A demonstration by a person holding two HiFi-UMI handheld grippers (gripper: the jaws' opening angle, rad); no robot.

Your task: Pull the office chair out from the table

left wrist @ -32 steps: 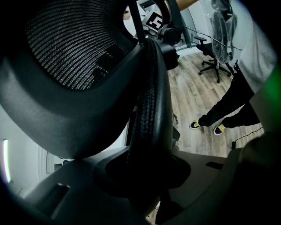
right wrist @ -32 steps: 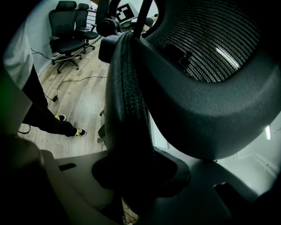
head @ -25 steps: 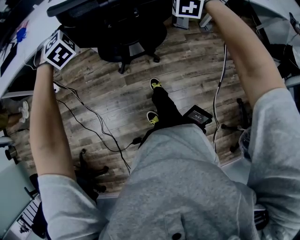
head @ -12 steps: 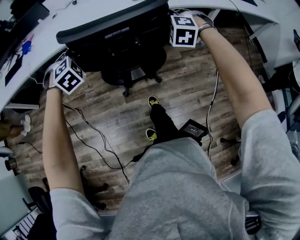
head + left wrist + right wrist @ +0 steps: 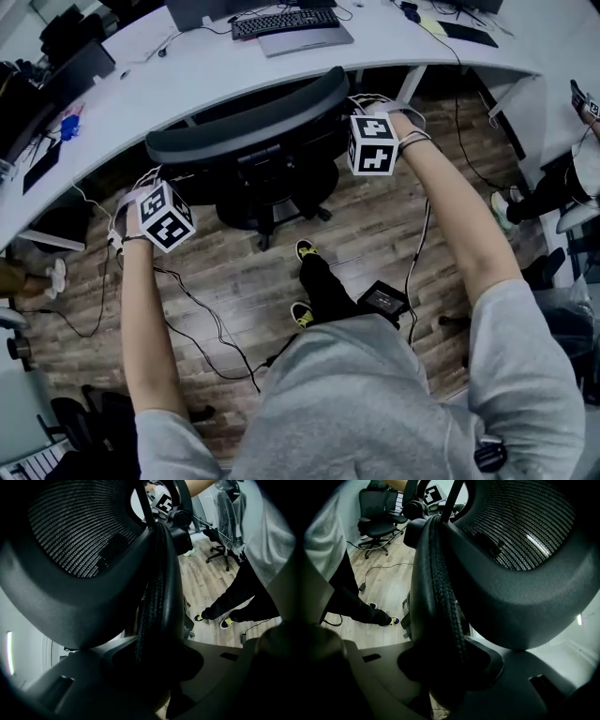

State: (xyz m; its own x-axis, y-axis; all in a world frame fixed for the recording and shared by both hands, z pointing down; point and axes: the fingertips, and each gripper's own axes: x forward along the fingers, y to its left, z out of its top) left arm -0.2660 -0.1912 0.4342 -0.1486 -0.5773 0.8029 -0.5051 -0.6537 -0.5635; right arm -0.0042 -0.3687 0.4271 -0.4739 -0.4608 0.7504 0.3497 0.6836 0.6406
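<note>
Close to the table (image 5: 187,80), the office chair (image 5: 246,127) is pinched at both backrest edges by the jaws of the left gripper (image 5: 154,665) and right gripper (image 5: 440,667); the pull is judged under way, a steady backward draw being needed.

No readable writing anywhere from my remote seat. The left marker cube (image 5: 167,217) and the right marker cube (image 5: 373,143) carry only black-and-white square patterns, with no letters or numbers. The right one shows again in the left gripper view (image 5: 164,502), and the left one in the right gripper view (image 5: 433,494), and both are just as wordless there. On the table (image 5: 216,66), the keyboard (image 5: 284,21) is too small for me to read its key legends. The screen of the small device (image 5: 380,298) on the floor is also too small to make out.
</note>
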